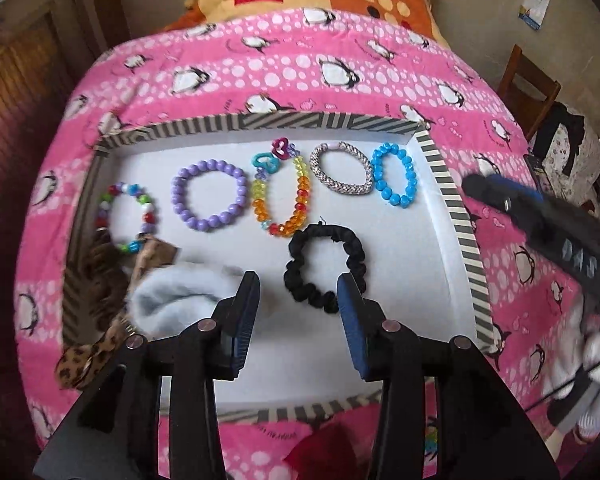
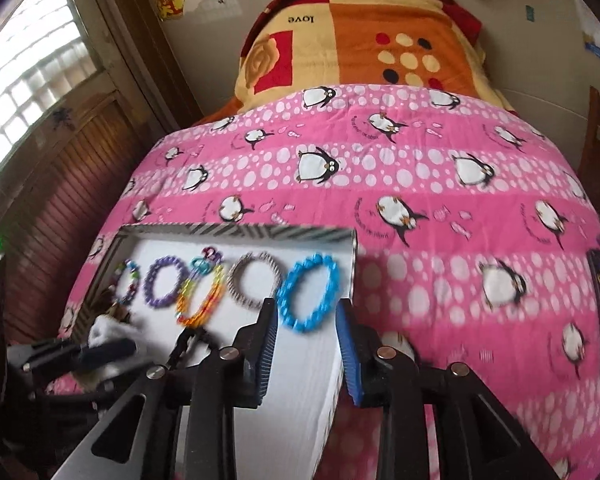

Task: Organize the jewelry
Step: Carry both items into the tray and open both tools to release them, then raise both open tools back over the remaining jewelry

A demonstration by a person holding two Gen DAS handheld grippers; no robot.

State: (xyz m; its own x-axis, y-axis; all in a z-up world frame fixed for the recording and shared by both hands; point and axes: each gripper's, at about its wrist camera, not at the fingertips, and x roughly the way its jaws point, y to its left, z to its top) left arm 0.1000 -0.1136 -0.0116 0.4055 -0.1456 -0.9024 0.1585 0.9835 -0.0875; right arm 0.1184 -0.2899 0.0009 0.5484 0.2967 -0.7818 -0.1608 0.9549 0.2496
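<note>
tongs are seen parted on both sides, with nothing gripped. the left gripper (image 1: 298,300) is held over the near part of the tray (image 1: 448,196), its blue pads standing apart; the black scrunchie (image 1: 326,266) lies on the tray floor just beyond and between the fingertips, partly hidden by the right-hand pad, and no pad is pressed on it. a pale fluffy scrunchie (image 1: 176,292) is found just beside the left-hand pad, with a leopard-print hair tie (image 1: 84,364) draped over the tray's near left corner.

the right gripper (image 2: 306,320) is likewise held parted above the tray's right side, where the blue bead bracelet (image 2: 308,296) is seen past the fingertips, blurred and apart from the pads. in the left wrist view the right gripper's body enters from the right edge, well clear of the tray.

further out, a row is laid along the far part of the white tray floor: a multicolour bead bracelet (image 1: 128,216) at the left, then a purple bead bracelet (image 1: 208,196), an orange and yellow crystal bracelet (image 1: 280,196) with turquoise and magenta charms, a silver rhinestone bracelet (image 1: 342,168), and the blue bead bracelet at the right end. neighbours in the row lie just beside one another; the silver and blue ones appear to touch.

the striped-walled tray is set on a pink penguin bedspread (image 2: 440,184), beyond which an orange blanket (image 2: 364,36) is piled against the wall.
</note>
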